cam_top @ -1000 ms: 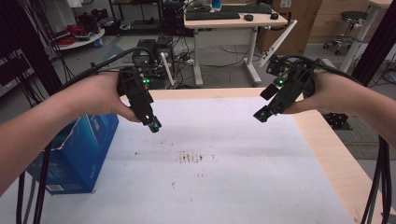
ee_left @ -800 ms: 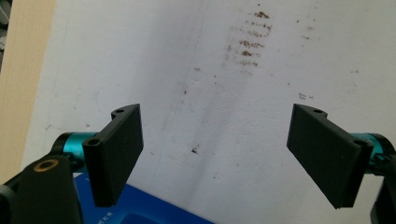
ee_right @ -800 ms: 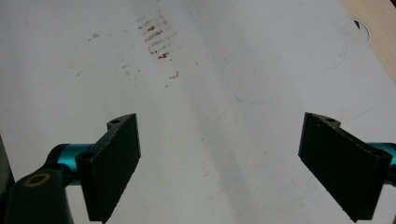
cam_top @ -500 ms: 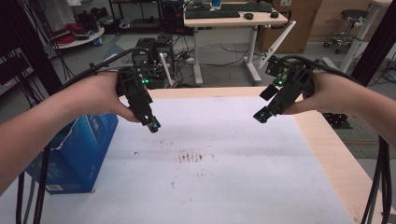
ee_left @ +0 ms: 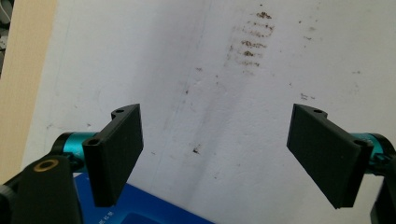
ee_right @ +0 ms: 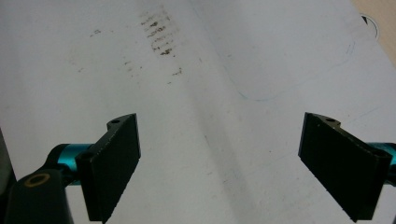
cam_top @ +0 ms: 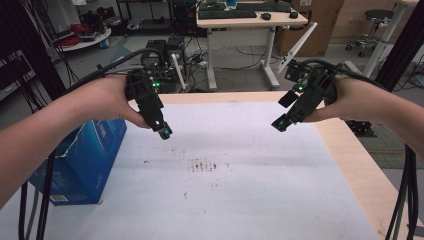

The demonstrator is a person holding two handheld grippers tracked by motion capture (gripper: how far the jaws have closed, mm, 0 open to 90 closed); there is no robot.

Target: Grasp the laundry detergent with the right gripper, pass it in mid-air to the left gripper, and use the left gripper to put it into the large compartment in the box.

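Nearest, at 8 o'clock, a glossy blue cardboard box [cam_top: 82, 155] stands at the left edge of the table [cam_top: 350, 165], its top flap torn. A matte white sheet [cam_top: 240, 200] covers most of the pale wood. At the centre the sheet carries a smudge [cam_top: 205, 165] of short brown dashes in rows.

Beyond it, the left gripper [cam_top: 164, 133] hovers at 10 o'clock and the right gripper [cam_top: 280, 123] at 2 o'clock. Both have their flat black jaws spread wide with nothing between them. Neither has moved noticeably over the last second, so I judge that no grasp has begun. The box, just beside the left gripper, is untouched. A white desk [cam_top: 245, 22] stands far off at 12 o'clock.
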